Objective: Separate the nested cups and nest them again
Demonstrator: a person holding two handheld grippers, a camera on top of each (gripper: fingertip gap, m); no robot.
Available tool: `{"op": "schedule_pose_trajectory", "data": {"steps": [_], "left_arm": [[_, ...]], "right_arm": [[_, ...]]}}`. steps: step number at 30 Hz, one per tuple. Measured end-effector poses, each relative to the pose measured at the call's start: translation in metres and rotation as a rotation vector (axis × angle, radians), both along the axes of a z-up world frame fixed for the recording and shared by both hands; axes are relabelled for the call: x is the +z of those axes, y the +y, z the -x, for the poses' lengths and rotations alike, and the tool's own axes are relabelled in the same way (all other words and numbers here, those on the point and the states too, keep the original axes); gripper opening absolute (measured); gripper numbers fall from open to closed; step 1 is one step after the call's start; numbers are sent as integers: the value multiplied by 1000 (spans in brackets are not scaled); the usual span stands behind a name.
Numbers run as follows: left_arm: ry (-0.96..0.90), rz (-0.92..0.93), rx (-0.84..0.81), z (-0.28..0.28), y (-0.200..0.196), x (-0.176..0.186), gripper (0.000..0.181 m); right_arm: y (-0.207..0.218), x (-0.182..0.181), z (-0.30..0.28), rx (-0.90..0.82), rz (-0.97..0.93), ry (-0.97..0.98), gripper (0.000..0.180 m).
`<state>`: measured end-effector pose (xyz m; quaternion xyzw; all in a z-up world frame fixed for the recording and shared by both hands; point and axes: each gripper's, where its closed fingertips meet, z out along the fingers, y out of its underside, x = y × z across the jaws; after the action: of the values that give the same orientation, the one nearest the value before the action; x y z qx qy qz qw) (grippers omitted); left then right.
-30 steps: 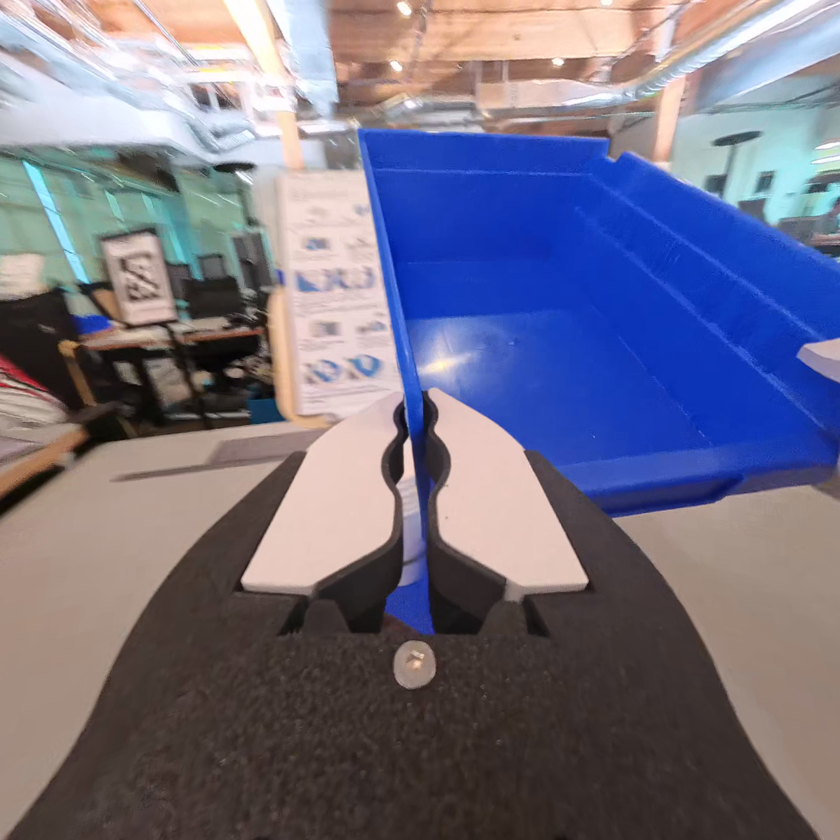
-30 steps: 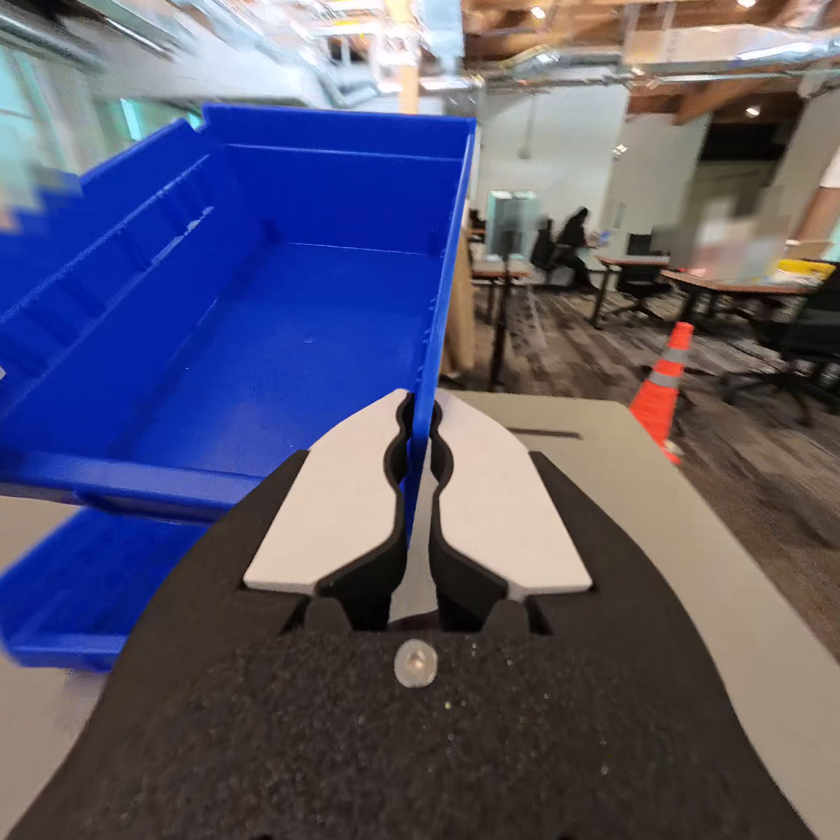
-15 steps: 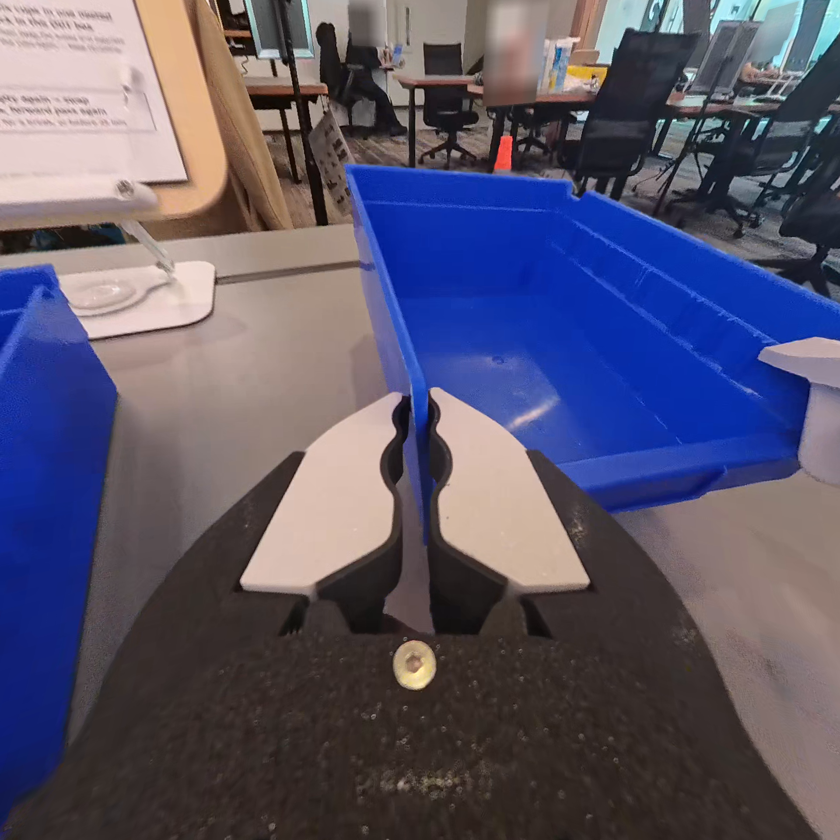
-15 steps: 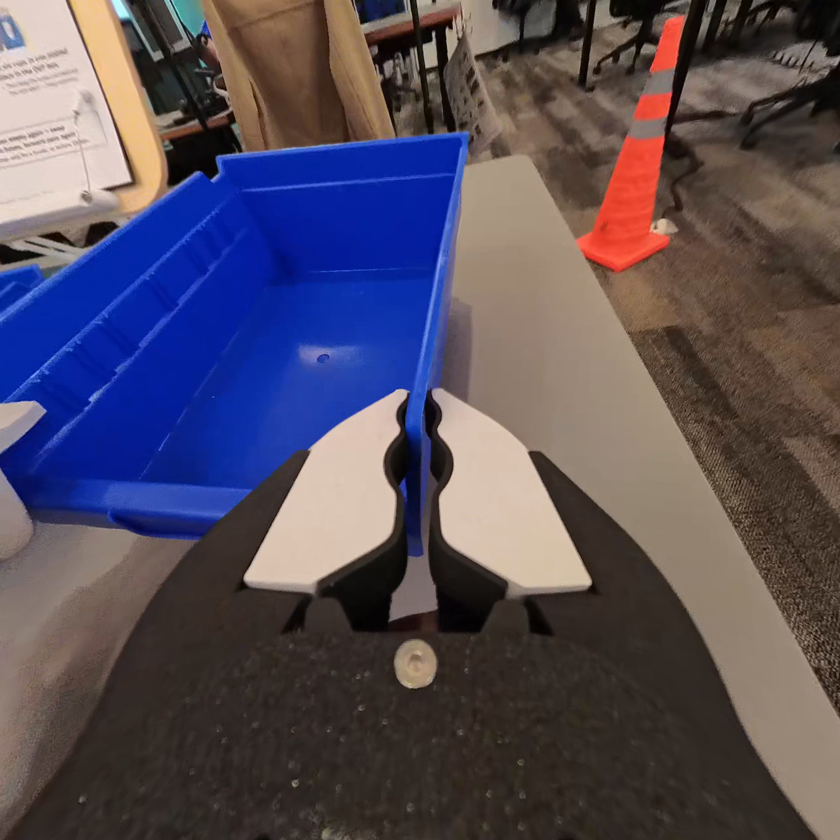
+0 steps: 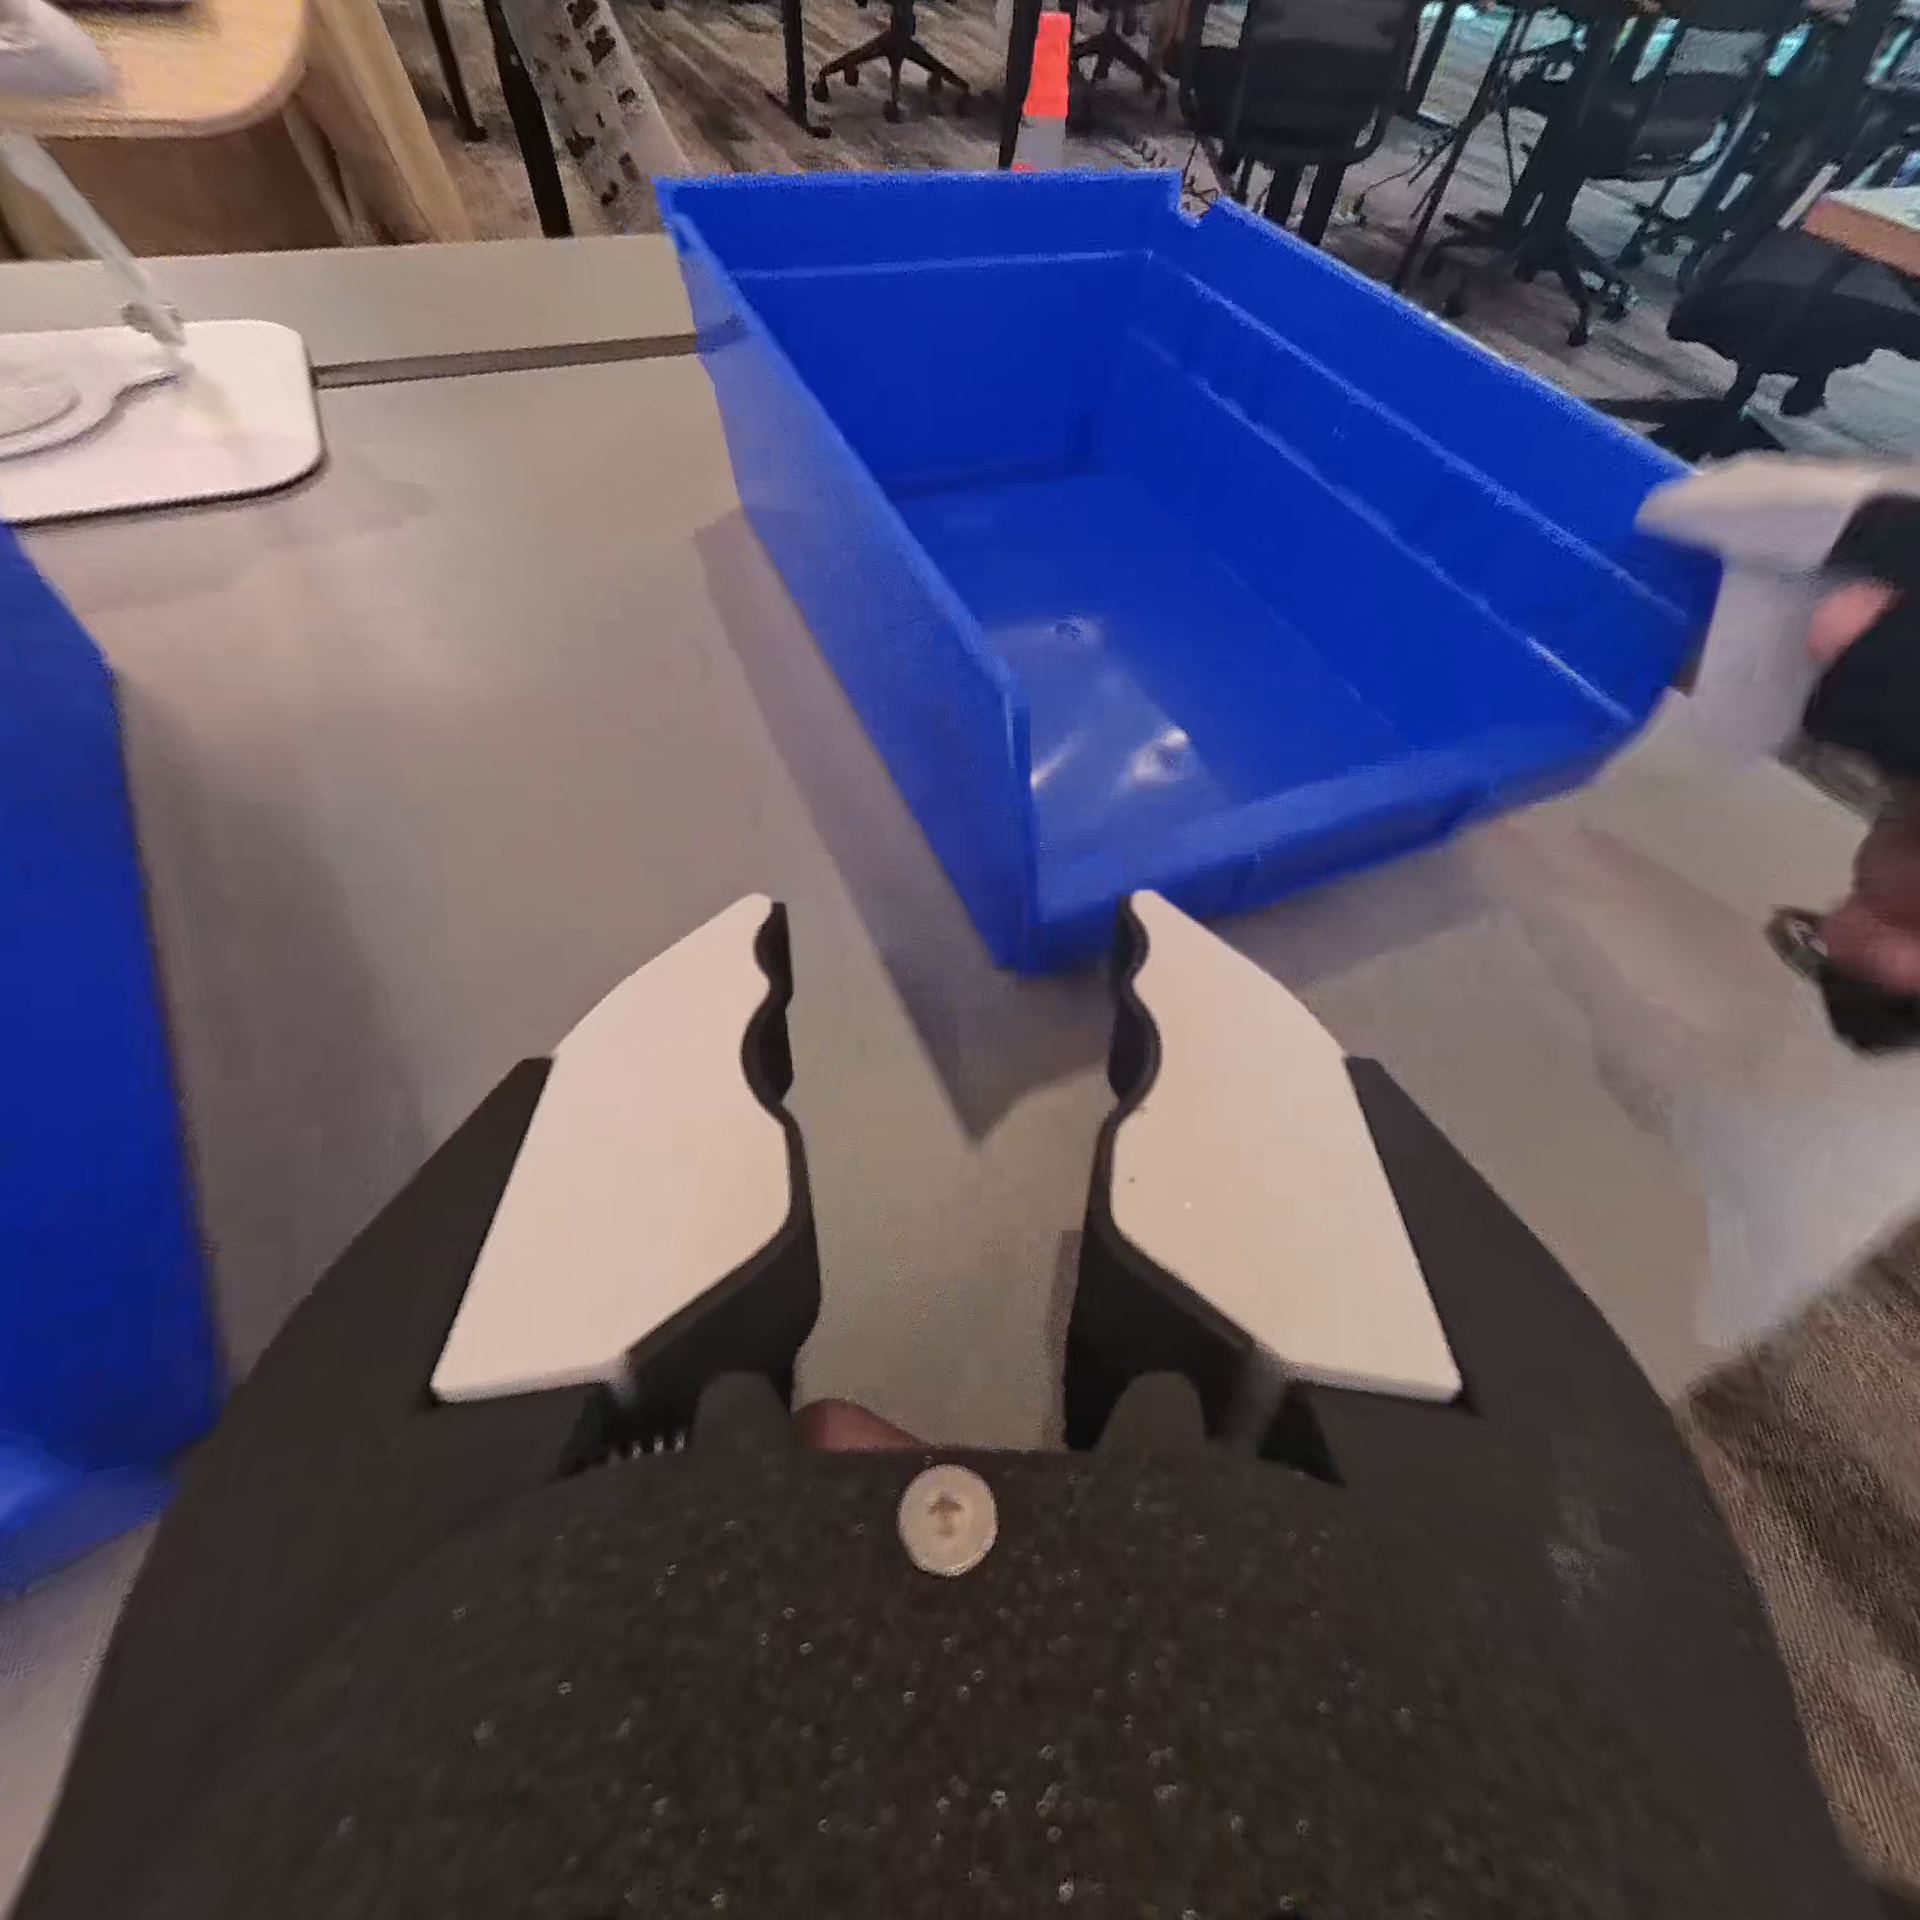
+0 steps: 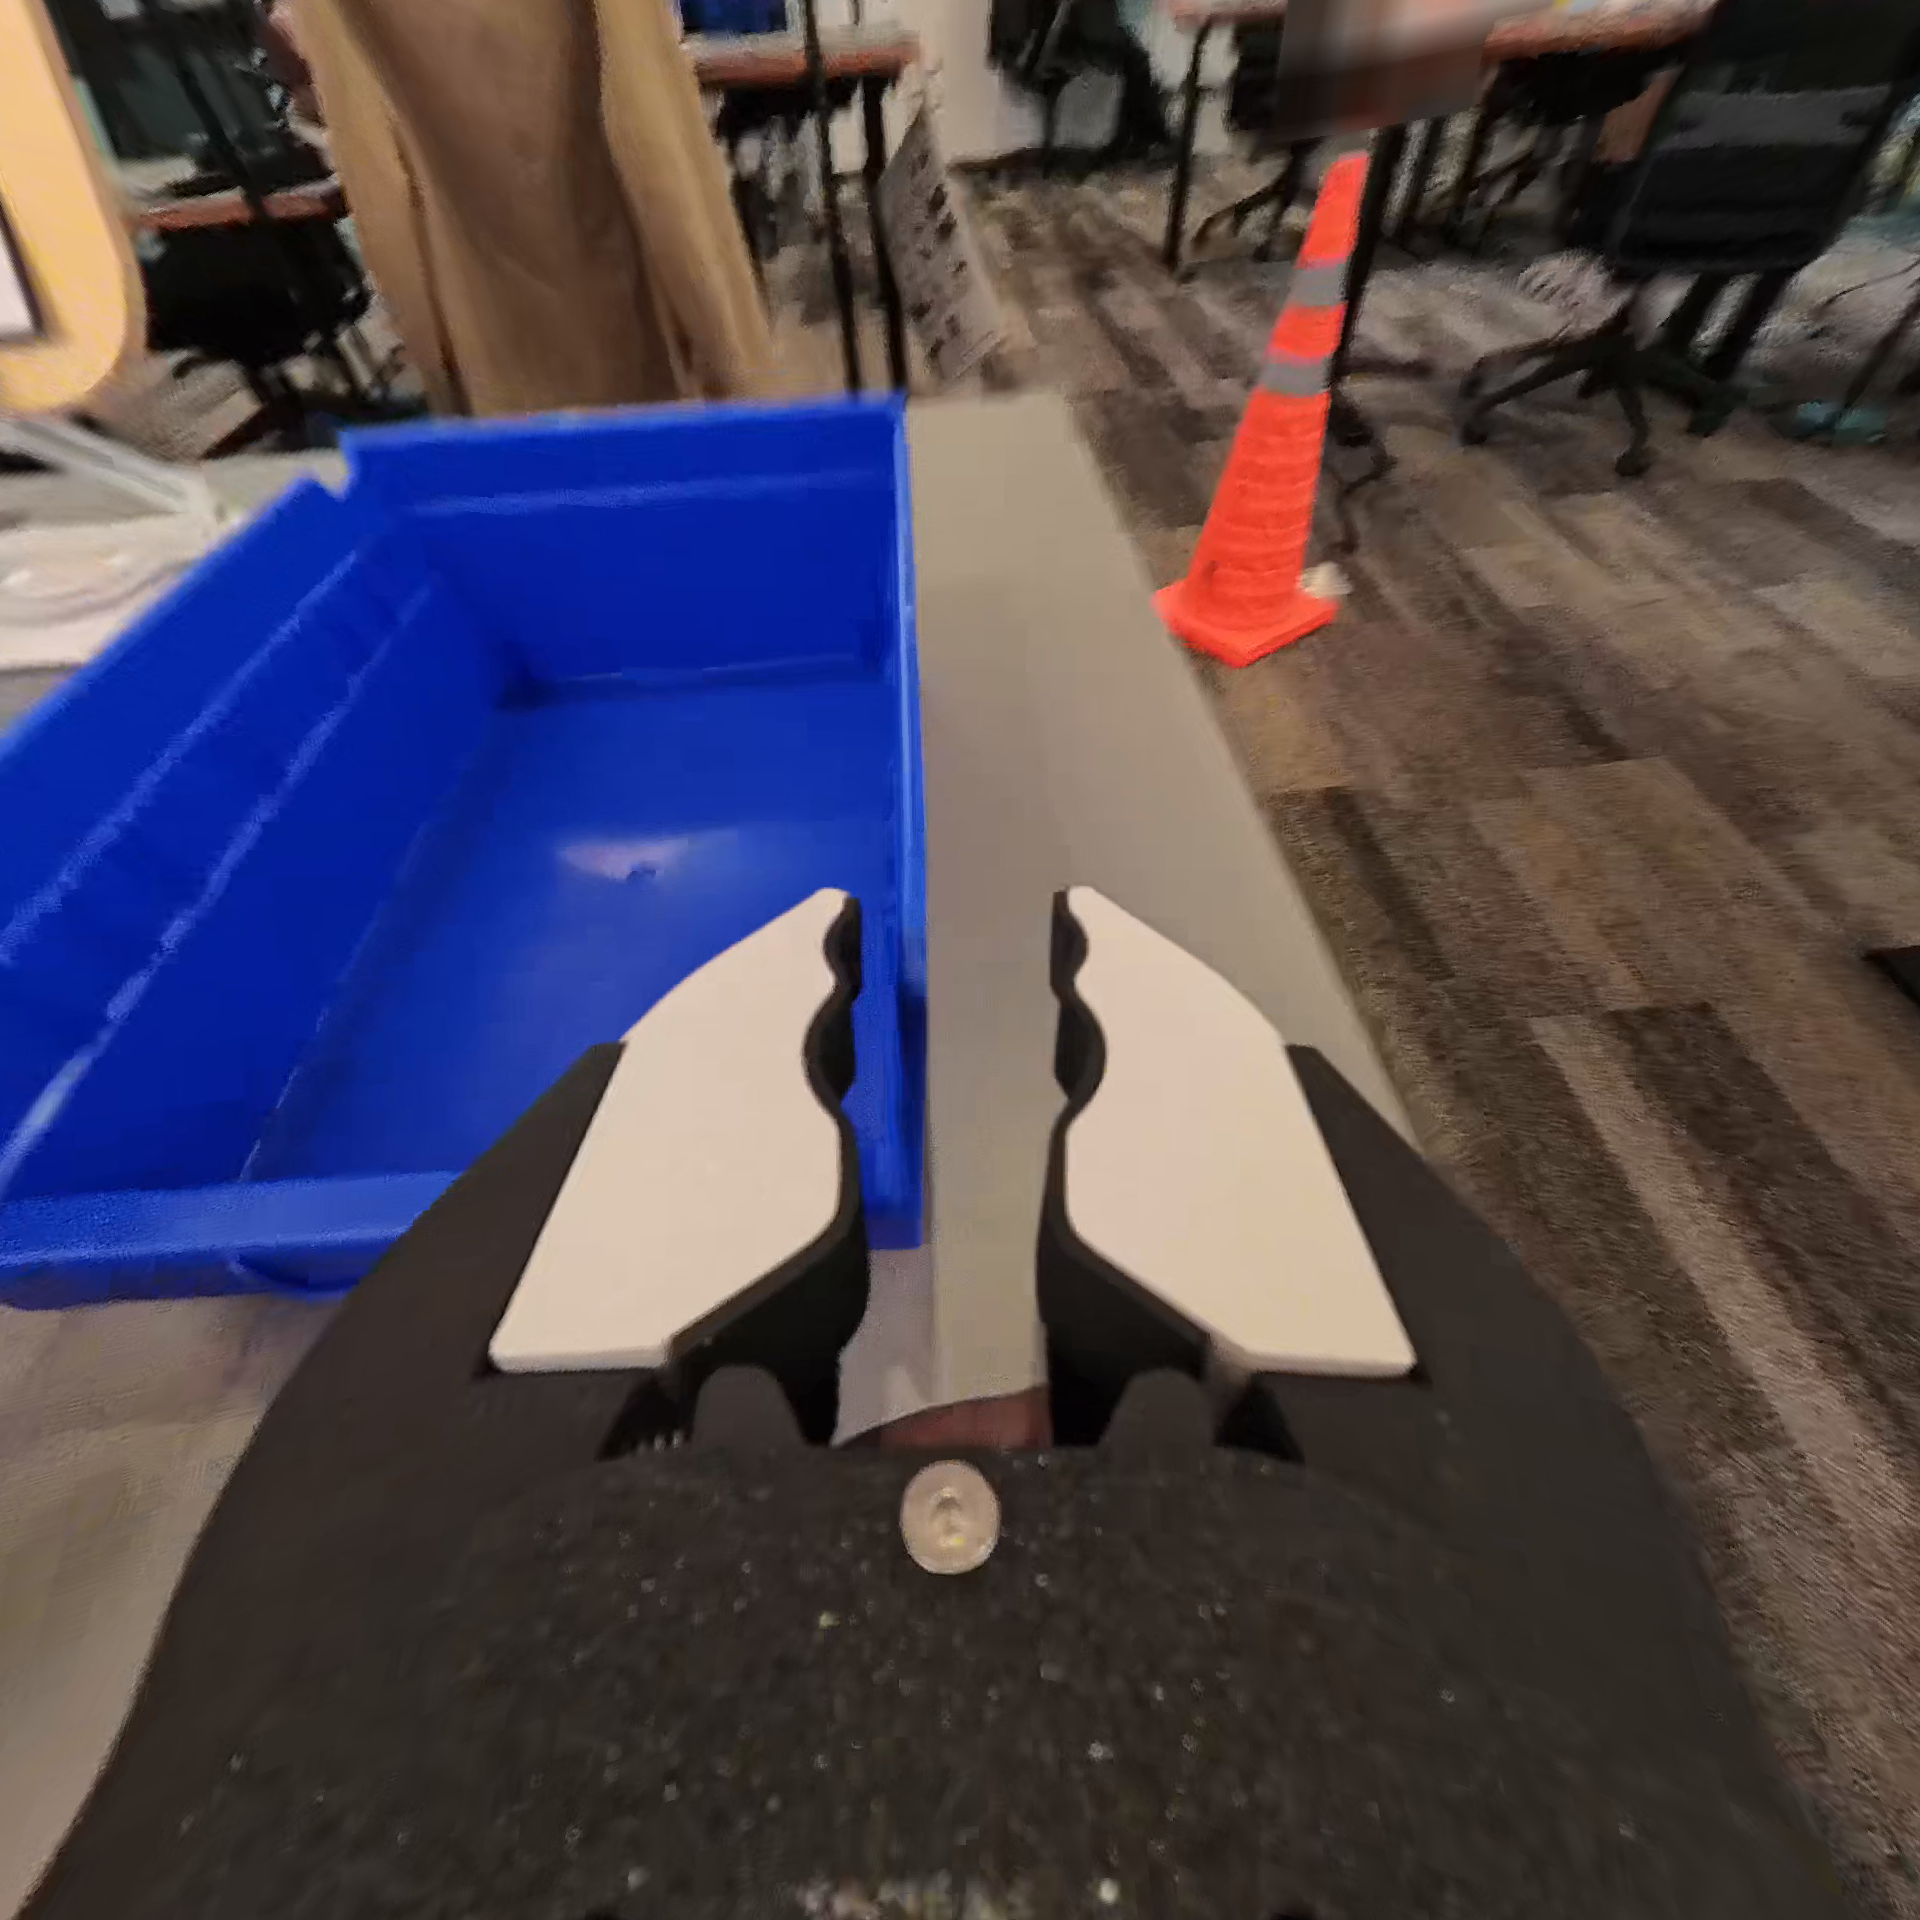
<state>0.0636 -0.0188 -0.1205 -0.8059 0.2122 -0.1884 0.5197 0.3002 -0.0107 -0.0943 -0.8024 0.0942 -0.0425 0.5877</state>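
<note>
Both grippers empty beside an empty, open-topped blue plastic bin [image 5: 862, 582]; no cups in sight.

Left gripper [image 5: 951, 909] hovering over the flat grey table [image 5: 468, 727] just short of the bin's near corner, jaws spread wide, nothing between them. Right gripper [image 6: 956, 899] above the bin's right wall [image 6: 904, 727], jaws parted a little less, also holding nothing. Cups absent from both views, possibly in the second blue bin [image 5: 62, 1039] at the left edge, so impossible to tell their pointing or long axis. Bin's long axis running away from both cameras. Likely risks: clipping the right wall and nudging the bin towards the table edge near the orange traffic cone [image 6: 1268, 457]; groping for cups unseen amid the blur.
</note>
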Motion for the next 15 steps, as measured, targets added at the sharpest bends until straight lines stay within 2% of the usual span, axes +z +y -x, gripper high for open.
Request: {"op": "schedule_pose_trajectory", "data": {"steps": [3, 5, 7, 9, 11, 13, 15], "left_arm": [[22, -91, -8, 55, -33, 26, 60], [35, -181, 57, 107, -37, 54, 59], [48, -244, 163, 168, -28, 78, 56], [123, -231, 276, 232, -14, 79, 59], [175, -194, 378, 286, 3, 68, 59], [179, -165, 466, 327, 18, 56, 59], [164, -114, 509, 350, 31, 39, 62]], "right_arm": [[-24, 83, 28, -13, -197, -108, 37], [-34, 128, 87, 113, -333, -99, 36], [-38, 145, 167, 303, -400, -31, 36], [-35, 123, 253, 489, -339, 79, 37], [-27, 80, 332, 608, -225, 168, 39], [-8, 31, 375, 575, -101, 86, 44], [13, 0, 388, 482, -51, -43, 46]]}}
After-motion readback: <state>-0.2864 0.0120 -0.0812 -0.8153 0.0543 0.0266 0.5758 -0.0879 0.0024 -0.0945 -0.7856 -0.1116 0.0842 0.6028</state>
